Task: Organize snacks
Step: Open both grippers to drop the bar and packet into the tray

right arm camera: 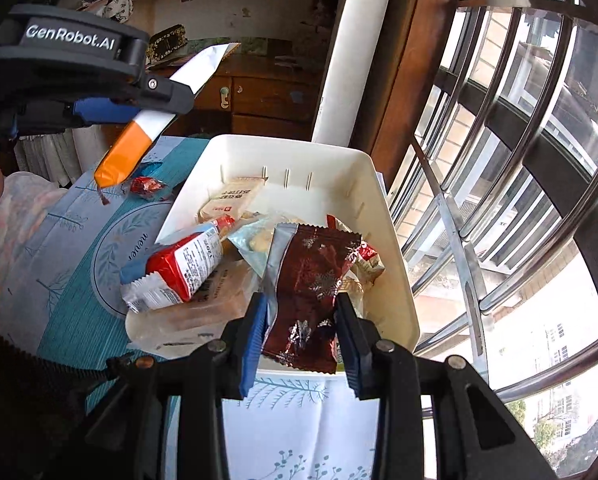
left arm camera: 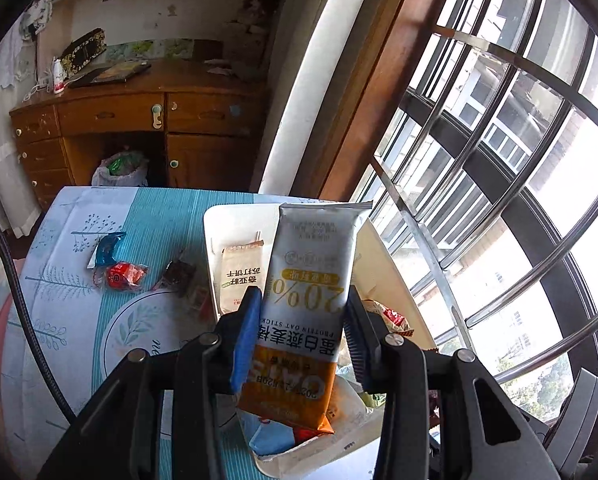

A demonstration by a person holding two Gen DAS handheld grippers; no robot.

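My left hand-held gripper (left arm camera: pixel 303 320) clamps a grey-and-orange foil oat-stick sachet (left arm camera: pixel 305 308) mid-body, above the white plastic bin (left arm camera: pixel 211 232). My right hand-held gripper (right arm camera: pixel 301 328) pinches a dark-red crinkly foil wrapper (right arm camera: pixel 311 280) over the same bin. Both look light, soft and slippery; grip flat across the middle, not the seams. Loose candies (left arm camera: pixel 119 274) remain on the teal-clothed bench (left arm camera: pixel 159 216).

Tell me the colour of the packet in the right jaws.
Dark red foil packet with a silvery snowflake pattern; clearest in the right wrist view.
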